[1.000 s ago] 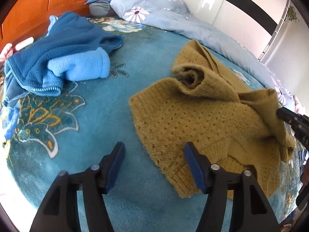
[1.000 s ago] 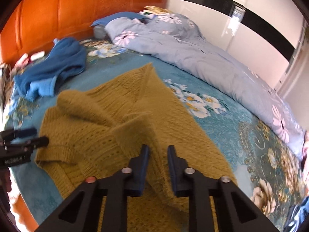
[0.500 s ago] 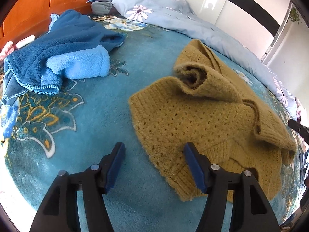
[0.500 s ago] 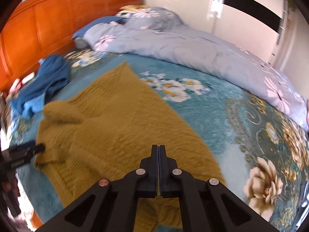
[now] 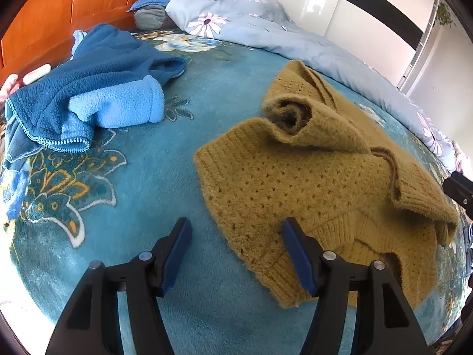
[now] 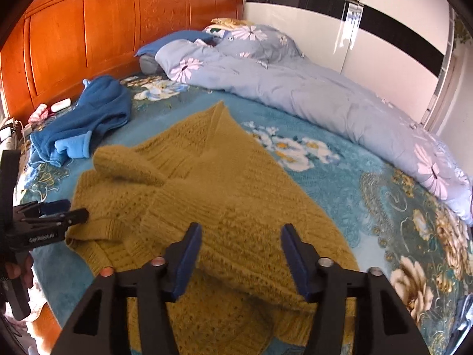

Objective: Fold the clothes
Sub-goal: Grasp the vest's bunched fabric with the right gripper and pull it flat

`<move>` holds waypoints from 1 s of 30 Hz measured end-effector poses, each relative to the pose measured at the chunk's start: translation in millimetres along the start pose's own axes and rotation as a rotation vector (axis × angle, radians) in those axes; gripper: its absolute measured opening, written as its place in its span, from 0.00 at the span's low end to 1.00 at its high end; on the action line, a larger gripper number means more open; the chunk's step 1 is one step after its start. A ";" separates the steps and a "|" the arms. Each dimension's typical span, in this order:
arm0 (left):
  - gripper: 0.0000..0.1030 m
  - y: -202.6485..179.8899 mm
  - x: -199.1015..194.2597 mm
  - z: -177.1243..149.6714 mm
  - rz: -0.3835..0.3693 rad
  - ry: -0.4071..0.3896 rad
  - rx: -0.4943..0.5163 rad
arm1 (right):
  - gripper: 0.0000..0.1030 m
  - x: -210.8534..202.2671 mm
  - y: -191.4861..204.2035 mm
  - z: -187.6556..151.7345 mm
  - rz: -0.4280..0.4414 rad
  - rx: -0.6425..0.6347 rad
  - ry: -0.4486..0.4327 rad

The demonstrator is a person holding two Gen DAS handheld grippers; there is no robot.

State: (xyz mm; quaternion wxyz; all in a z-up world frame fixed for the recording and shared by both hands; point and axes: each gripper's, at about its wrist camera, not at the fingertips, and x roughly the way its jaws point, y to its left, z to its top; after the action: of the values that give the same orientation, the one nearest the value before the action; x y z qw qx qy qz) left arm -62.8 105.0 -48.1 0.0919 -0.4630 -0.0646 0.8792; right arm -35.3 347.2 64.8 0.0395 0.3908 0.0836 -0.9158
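The mustard knit sweater (image 6: 224, 207) lies half-folded on the teal floral bedspread (image 5: 124, 207), directly ahead of both sets of fingers: one sleeve is curled over the body into a loose roll, and the ribbed hem bunches toward the near edge of the bed. The right gripper (image 6: 241, 254) has just been opening; its blue pads (image 6: 189, 254) now stand wide apart above the knit, with fabric under the gap but neither pad pressing on it, so it holds nothing. The left gripper (image 5: 236, 254) is also spread and empty, its right-hand pad (image 5: 295, 254) over the sweater's ribbed corner and its other pad over bare bedspread.

The likely trouble is the fold itself. The released layer sits humped and uneven, so it could slump back or keep a crease once weight comes off it. The open, fuzzy knit may catch on a pad edge and drag out of line. A pinch at the bunched hem could take two layers instead of one.

Beyond the left fingers, a blue fleece jacket (image 5: 88, 94) lies heaped, well apart; a pale floral duvet (image 6: 310, 94) runs along the far side.
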 end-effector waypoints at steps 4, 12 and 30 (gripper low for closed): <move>0.64 -2.1 -0.2 -1.3 -0.002 -0.004 0.003 | 0.84 -2.0 0.9 3.8 0.004 0.004 -0.016; 0.64 -3.7 -0.7 -2.1 -0.004 -0.015 0.014 | 1.00 -7.5 6.2 6.0 -0.005 -0.032 -0.046; 0.64 -5.2 -4.0 -5.0 -0.011 -0.027 0.010 | 0.94 5.8 22.8 -9.1 0.029 -0.166 -0.027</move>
State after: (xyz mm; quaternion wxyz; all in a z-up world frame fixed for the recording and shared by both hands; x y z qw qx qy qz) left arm -56.0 109.3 -46.6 0.0980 -0.4504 -0.0639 0.8851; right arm -29.7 326.4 51.7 0.0863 0.3752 0.1527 -0.9102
